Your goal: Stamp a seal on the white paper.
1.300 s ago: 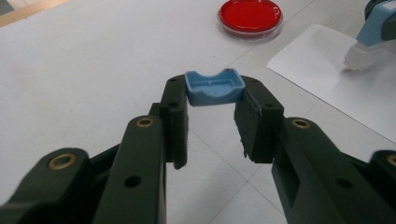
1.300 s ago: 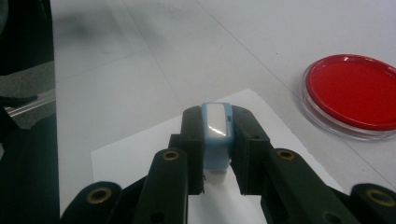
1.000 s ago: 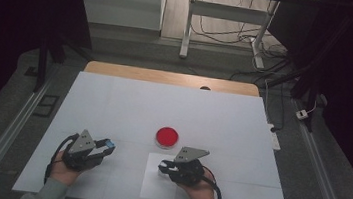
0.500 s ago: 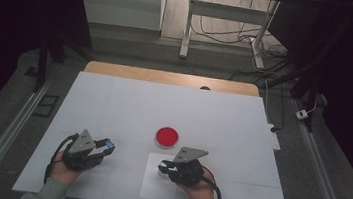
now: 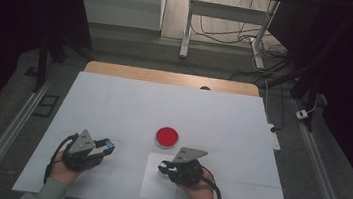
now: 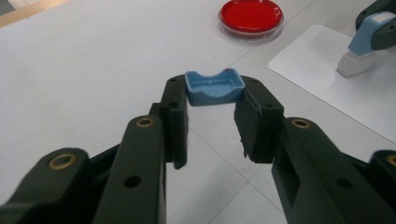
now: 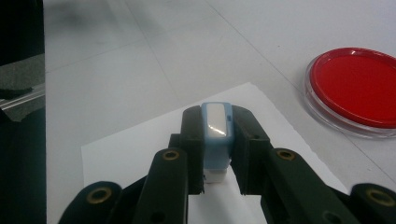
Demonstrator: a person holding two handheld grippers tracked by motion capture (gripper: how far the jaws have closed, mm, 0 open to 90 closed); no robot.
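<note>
the right hand-held gripper point(image 7: 217, 140) is clamped on a light, stiff stamp point(image 7: 217, 135) by its sides; the left hand-held gripper point(image 6: 212, 105) pinches its blue cap point(image 6: 214, 87).

Hand-held gripper point(image 7: 215, 140) clamps blue stamp point(image 7: 216, 135) over white paper point(image 7: 140, 149).

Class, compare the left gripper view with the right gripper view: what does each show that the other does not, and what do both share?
Left gripper view alone: the left gripper shut on a blue cap.

Right gripper view alone: the right gripper's own jaws, close up, either side of the stamp.

Both: the red dish, the paper sheet on the white table, and the right gripper shut on the blue stamp, its white base on the sheet.
</note>
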